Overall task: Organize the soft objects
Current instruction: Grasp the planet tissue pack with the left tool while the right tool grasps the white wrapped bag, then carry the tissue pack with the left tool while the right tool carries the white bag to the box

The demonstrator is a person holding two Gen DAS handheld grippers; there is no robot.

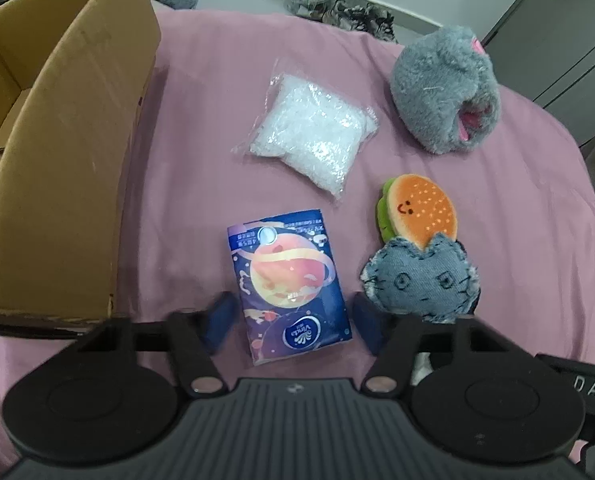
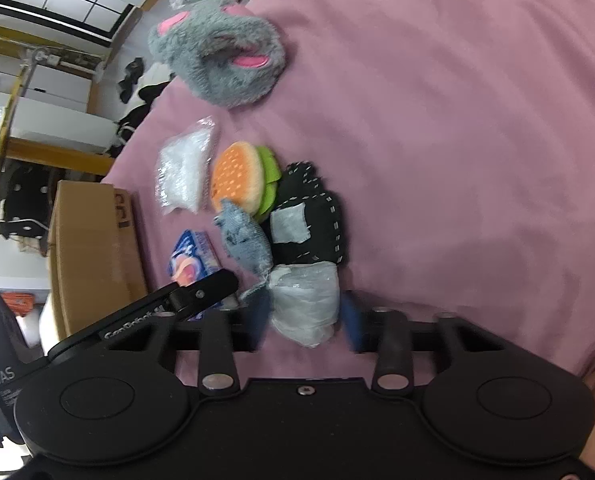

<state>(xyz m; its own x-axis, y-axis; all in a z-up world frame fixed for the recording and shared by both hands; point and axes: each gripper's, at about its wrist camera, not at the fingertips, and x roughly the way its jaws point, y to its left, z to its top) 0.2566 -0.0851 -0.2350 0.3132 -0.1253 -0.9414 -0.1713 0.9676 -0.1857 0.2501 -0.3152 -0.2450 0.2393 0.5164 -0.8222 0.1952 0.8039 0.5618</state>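
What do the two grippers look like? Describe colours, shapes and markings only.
Left gripper: dark grey ribbed body, two round black discs, black linkage arms with silver pivot pins, blue fingers. Its side, seen from the right wrist, reads "DAS" in pale letters. Right gripper: black body, the same discs, linkage and silver pins, blue fingers, one small screw at the centre. No cables or sleeves show.

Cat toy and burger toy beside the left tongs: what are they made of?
Cat toy: looks like faded blue denim, matte, with frayed edges and stitched eyes. Burger toy: seems soft plush, short fuzzy pile, orange bun over a green felt-like layer.
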